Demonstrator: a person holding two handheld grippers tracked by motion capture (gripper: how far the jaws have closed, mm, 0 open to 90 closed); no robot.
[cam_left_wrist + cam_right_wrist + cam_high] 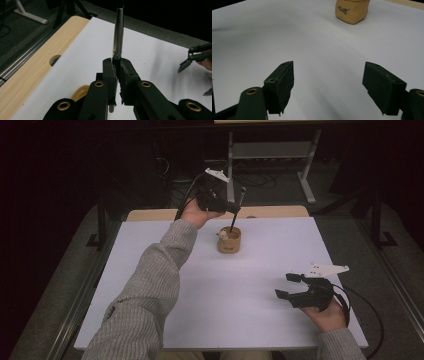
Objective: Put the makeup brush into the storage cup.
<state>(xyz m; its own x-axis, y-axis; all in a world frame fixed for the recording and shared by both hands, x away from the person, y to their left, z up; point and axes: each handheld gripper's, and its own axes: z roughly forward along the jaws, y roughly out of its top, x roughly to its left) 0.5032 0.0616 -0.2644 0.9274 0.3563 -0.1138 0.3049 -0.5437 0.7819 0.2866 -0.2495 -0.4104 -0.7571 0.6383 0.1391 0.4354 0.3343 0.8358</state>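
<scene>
A small tan wooden cup (229, 240) stands alone near the far edge of the white tabletop (240, 285). Above it, the left gripper (234, 209) clamps a slim dark metal pen (118, 37), its lower end in the cup. The right gripper (288, 285) rests wide apart, empty, well away.

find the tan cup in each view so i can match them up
High view: the tan cup stands on the white board, upper middle, just below the left gripper, whose pen dips into it.
Left gripper view: a tan sliver low and left of centre, under the jaws.
Right gripper view: top edge, right of centre, cropped.
Shared landmark: the white board.
</scene>
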